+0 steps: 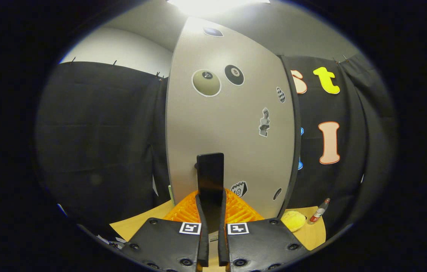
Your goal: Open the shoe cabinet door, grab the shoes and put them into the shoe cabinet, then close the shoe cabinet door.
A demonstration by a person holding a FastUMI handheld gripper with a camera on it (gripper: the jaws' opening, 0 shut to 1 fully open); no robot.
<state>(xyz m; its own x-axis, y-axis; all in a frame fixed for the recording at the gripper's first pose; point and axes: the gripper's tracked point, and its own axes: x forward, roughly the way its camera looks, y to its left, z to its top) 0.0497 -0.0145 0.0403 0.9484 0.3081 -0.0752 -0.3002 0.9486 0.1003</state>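
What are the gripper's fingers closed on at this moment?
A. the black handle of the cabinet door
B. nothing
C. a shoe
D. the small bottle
A: the gripper has both fingers pressed on the black handle that stands out from the grey cabinet door.

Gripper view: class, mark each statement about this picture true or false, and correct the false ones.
1. The gripper has its fingers closed on the black handle of the cabinet door. True.
2. The door has no stickers. False: it carries several, including an eight-ball sticker.
3. A yellow sponge-like object lies on the wooden table beside a small bottle. True.
4. The bottle is lying flat on the table. False: it stands, leaning slightly.
5. An orange ribbed piece sits behind the fingers, at the foot of the door. True.
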